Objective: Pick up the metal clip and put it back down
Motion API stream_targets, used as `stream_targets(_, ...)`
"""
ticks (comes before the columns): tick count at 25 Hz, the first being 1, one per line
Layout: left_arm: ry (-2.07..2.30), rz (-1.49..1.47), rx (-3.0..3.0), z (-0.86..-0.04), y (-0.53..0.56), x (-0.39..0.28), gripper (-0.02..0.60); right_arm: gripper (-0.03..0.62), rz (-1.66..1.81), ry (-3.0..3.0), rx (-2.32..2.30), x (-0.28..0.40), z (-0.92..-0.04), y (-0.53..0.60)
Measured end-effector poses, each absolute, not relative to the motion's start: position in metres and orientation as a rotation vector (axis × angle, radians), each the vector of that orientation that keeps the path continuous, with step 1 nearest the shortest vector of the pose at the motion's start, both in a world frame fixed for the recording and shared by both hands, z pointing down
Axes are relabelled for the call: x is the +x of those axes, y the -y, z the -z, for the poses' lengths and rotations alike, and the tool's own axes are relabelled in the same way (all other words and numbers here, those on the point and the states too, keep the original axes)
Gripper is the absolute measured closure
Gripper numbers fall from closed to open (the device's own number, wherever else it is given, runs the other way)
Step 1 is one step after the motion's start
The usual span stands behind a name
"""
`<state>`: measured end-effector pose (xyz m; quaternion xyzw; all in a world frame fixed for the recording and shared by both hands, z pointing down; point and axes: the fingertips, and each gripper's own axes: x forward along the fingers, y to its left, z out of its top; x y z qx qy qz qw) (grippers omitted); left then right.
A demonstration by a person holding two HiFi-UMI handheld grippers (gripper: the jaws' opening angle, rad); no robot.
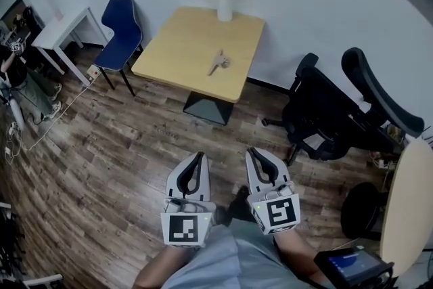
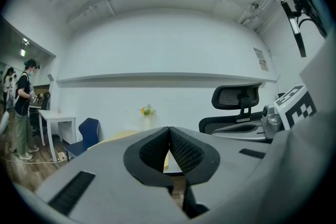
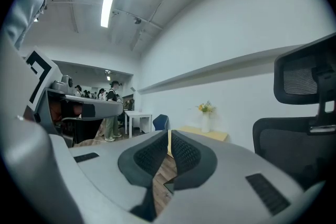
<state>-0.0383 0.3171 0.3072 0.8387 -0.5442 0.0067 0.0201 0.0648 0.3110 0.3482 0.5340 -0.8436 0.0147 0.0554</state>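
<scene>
Metal clip (image 1: 218, 63) lies on wooden desk (image 1: 177, 44), approx. mid-top, well apart from both grippers. Vase w/ flowers (image 1: 224, 2) stands at desk's far edge. Left gripper (image 1: 198, 158) and right gripper (image 1: 252, 152) are side by side over wood floor (image 1: 122, 145), close to the person's body, tips twd desk. Jaws of both are pressed together, nothing between. Blue chair (image 1: 122, 29) sits left of desk, black office chair (image 1: 325, 112) to its right.
</scene>
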Motion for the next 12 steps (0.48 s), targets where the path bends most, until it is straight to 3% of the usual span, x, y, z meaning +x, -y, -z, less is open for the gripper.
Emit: stream_targets(12,1.677,-0.185,2.474,-0.365,-0.222,-0.035,0.563,0.545,-0.200,2.514,1.574,0.079,-0.406,-0.220)
